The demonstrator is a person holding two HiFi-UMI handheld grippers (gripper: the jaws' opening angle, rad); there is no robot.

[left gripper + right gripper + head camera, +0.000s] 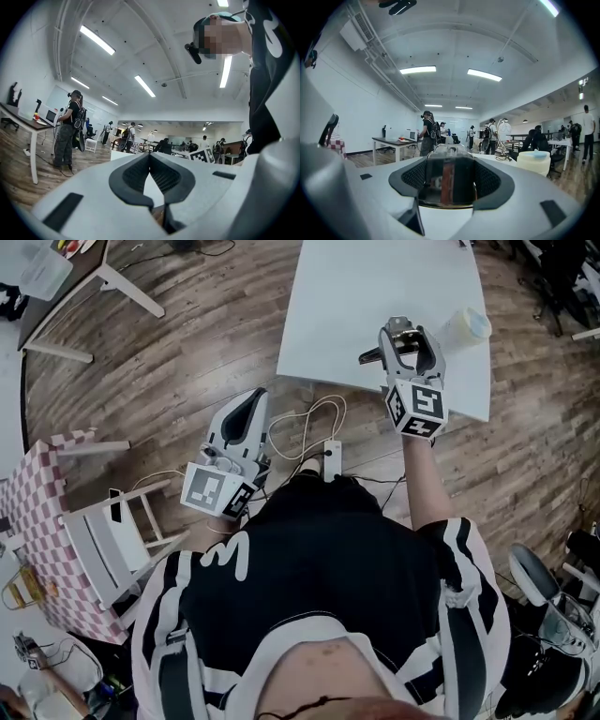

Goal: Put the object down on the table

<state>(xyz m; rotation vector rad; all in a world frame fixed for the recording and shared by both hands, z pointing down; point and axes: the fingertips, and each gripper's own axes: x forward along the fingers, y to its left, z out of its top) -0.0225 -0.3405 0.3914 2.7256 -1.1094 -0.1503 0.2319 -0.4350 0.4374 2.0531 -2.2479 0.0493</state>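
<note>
Object (pixel 449 180) sits clamped in right gripper (pixel 404 337) over white table (pixel 347 306); left gripper (pixel 246 411) closed empty.

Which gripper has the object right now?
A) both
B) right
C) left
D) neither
B: the right gripper has a dark object clamped between its jaws, over the white table, while the left gripper has its jaws closed on nothing.

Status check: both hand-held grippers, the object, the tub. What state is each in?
Left hand-held gripper: shut, empty, over the floor.
Right hand-held gripper: shut on the object, over the table.
Object: upright, gripped; table contact unclear.
Tub: upright on table, lid on.
</note>
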